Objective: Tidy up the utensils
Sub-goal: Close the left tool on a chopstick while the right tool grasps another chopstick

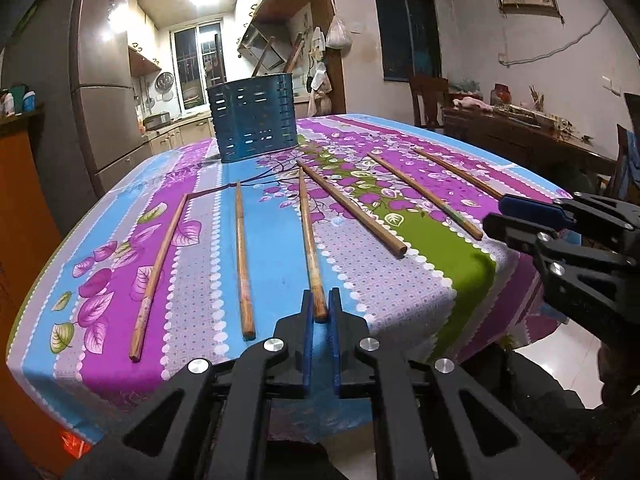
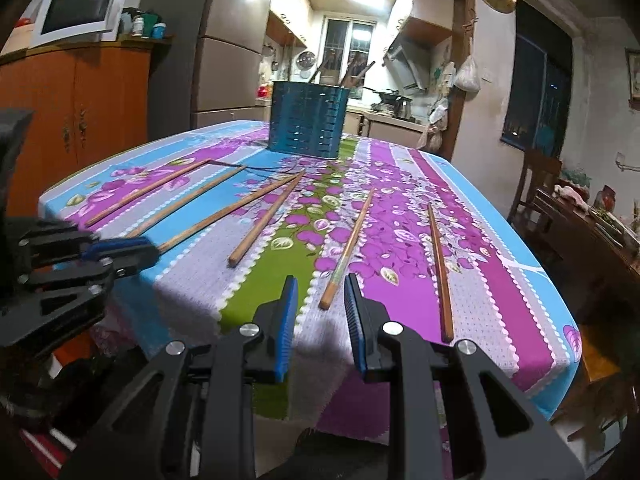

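Observation:
Six wooden chopsticks lie fanned out on the flowered tablecloth [image 1: 400, 280]. My left gripper [image 1: 320, 300] is shut on the near end of the third chopstick from the left [image 1: 308, 240]. The right wrist view shows that left gripper [image 2: 140, 258] at the left with the stick [image 2: 228, 212] running out of it. My right gripper [image 2: 322, 282] is open. The near end of the fifth chopstick [image 2: 352, 244] lies between its blue pads [image 2: 286, 312], touching neither. A blue slotted utensil holder [image 1: 254, 120] [image 2: 306, 120] stands at the table's far side with a few sticks in it.
Two chopsticks [image 1: 160, 272] [image 1: 242, 264] lie left of the held one, another [image 1: 352, 208] to its right. The last one [image 2: 438, 268] lies near the right edge. Beyond the table are an orange cabinet [image 2: 80, 112], a wooden chair [image 2: 536, 184] and a cluttered side table [image 1: 520, 128].

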`<state>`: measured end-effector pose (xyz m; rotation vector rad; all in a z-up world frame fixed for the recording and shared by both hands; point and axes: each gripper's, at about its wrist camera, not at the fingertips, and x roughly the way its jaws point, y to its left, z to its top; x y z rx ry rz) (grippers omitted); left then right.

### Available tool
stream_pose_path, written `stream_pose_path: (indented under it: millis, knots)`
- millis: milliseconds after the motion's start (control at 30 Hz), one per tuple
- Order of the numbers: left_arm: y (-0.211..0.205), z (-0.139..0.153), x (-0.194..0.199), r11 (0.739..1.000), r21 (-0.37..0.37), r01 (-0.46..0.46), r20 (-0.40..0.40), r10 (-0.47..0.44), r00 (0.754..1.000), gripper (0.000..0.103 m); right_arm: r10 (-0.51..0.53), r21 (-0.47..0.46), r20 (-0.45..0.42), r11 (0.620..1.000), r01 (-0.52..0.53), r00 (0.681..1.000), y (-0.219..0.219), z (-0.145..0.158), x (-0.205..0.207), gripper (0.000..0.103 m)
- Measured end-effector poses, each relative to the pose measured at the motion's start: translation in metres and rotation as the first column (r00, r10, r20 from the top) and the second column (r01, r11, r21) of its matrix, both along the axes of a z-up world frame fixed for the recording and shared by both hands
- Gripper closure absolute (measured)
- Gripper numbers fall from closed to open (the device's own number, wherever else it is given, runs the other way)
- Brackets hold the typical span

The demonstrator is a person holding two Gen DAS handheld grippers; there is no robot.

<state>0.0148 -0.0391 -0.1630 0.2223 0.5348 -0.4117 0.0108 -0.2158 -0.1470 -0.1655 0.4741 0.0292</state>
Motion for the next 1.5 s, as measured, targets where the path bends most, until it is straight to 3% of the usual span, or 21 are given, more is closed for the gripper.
stream_pose_path:
  millis: [367,600,700,1000,1267,1500]
  knots:
    - [0.001,0.000,-0.001,1.000,0.000,-0.012,0.013,0.012,1.000,0.095,-0.053,0.005,-0.040,0.999,0.053,0.998,-0.003,-0.013,0.021,0.081]
    - [-0.004,-0.001,-0.002,0.999,0.028,-0.023,0.033,0.022,0.999,0.095,-0.086,0.028,-0.005,0.996,0.086,0.996,0.000,-0.019,0.018,0.081]
    - [-0.004,-0.001,-0.001,0.999,0.021,-0.031,0.035,0.030,0.999,0.095,-0.067,0.016,0.012,0.998,0.067,0.998,0.006,-0.022,0.015,0.096]
    - [0.002,0.004,-0.004,0.997,-0.020,-0.071,0.060,0.072,0.996,0.096,-0.060,0.078,0.027,0.995,0.057,0.998,0.000,-0.021,0.013,0.097]
    - [0.014,0.024,-0.012,0.994,-0.052,-0.100,0.113,0.105,0.988,0.096,-0.060,0.084,0.060,0.995,0.055,0.996,-0.007,-0.002,0.007,0.098]
    - [0.025,0.061,-0.015,0.992,-0.100,-0.076,0.147,0.090,0.985,0.096,-0.020,0.086,0.136,0.996,0.008,0.991,-0.016,0.042,0.004,0.098]
